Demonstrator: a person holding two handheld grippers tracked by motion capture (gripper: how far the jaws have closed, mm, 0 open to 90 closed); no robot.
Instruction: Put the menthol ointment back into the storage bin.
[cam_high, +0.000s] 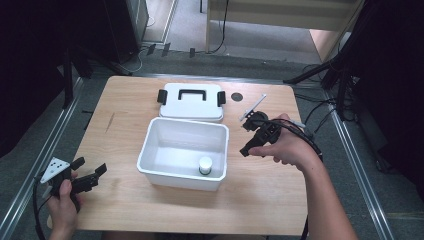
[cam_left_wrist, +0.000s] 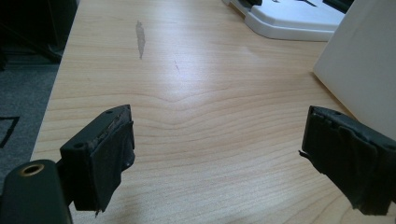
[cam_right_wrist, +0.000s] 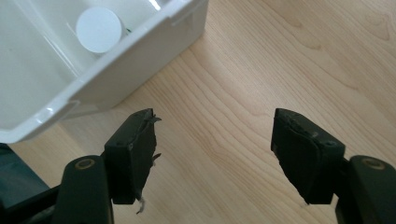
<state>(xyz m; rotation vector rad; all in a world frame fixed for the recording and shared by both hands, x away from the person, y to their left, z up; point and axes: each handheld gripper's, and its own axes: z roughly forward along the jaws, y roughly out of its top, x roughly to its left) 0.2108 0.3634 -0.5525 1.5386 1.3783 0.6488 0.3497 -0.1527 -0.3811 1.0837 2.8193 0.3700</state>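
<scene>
A small white-capped bottle (cam_high: 205, 165) stands upright inside the open white box (cam_high: 150, 150) at mid-desk, tucked against the box's near wall towards its right corner. In the right gripper view the bottle's round cap (cam_right_wrist: 98, 29) sits just inside the box rim (cam_right_wrist: 116, 60). The right gripper (cam_high: 246, 150) hovers just beside the box's right wall, its fingers (cam_right_wrist: 133, 154) parted with nothing between them and only bare desk (cam_right_wrist: 243, 70) beneath. The box's lid (cam_high: 192, 102), with black handle and latches, lies flat behind the box towards the far edge of the desk, touching or nearly touching the box's back rim. The left gripper (cam_high: 92, 177) rests near the desk's near-left corner, well apart from the box, fingers (cam_left_wrist: 105, 154) spread wide and empty over the wood.

With the bottle in the box and the right gripper empty beside it, the packing step looks done, and closing the box appears to come next. That move would call for a reach to the far side for the lid, probably by its handle or an edge, then a level lift and a square set-down on the rim, the left gripper perhaps steadying the box.
</scene>
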